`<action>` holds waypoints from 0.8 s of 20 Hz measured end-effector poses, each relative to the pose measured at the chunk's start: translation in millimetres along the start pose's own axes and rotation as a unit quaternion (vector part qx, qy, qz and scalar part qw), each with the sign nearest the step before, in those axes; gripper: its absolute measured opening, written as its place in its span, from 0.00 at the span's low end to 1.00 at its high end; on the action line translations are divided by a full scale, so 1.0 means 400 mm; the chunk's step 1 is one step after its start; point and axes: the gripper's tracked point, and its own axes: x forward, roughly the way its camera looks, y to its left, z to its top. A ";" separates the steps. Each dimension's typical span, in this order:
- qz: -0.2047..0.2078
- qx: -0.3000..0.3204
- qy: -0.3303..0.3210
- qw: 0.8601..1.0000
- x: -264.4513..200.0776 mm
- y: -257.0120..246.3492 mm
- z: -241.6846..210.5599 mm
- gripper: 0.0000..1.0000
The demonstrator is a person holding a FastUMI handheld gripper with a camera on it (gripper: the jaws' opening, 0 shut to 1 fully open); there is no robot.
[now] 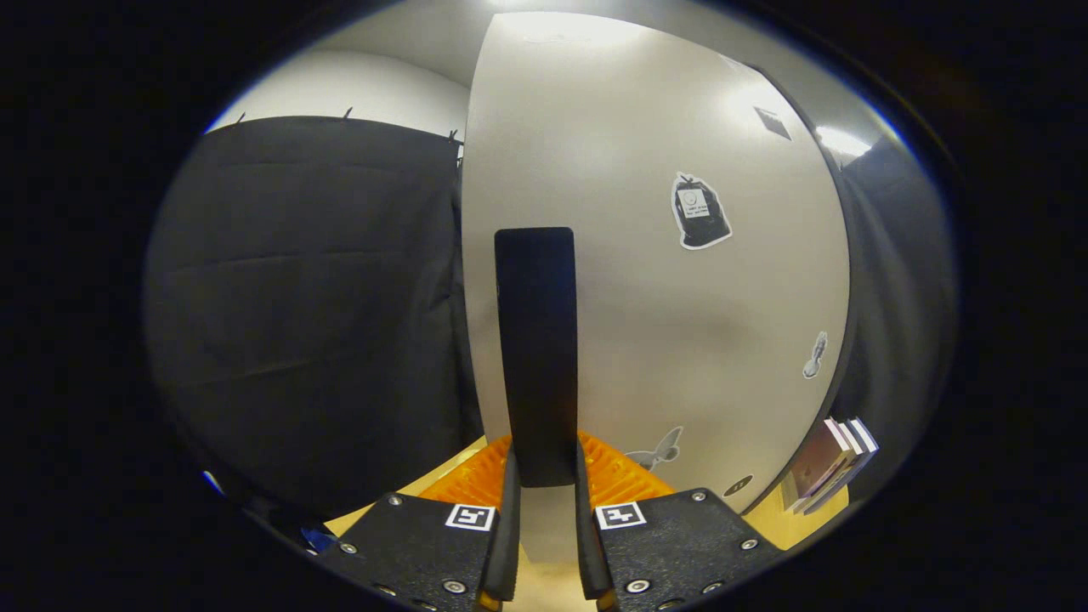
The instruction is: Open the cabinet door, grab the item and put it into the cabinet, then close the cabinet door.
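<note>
Black cloth hangs as the booth wall on the left, with a pale ceiling above it, and a yellowish table (790,523) shows low in my view. Right ahead stands the white cabinet door (663,280), seen close and at a slant, its far edge curving off to the right. A dark bar handle (535,348) is mounted on it — long axis upright, running from about mid-door down to my fingers. My tongs (544,497) are closed on the lower end of that handle: both fingers press its sides, with the handle's bottom sitting between them. The door carries a few stickers — a dark one (699,212) up high to the right of the handle, a small pale one (814,357) near the far edge, and a butterfly-like one (659,450) low down. An orange ribbed thing (616,476) lies on the table just beyond my fingers, partly hidden behind the handle; I cannot tell what it is. A small stack of books (829,463) rests on the table past the door's right edge.
</note>
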 end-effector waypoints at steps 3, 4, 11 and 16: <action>0.031 0.006 0.003 0.999 -0.004 -0.025 0.006 0.29; 0.039 0.010 0.003 0.999 -0.002 -0.037 0.009 0.29; 0.092 0.010 -0.001 0.996 -0.030 -0.068 0.012 0.29; 0.103 0.024 -0.001 0.994 -0.060 -0.108 0.009 0.29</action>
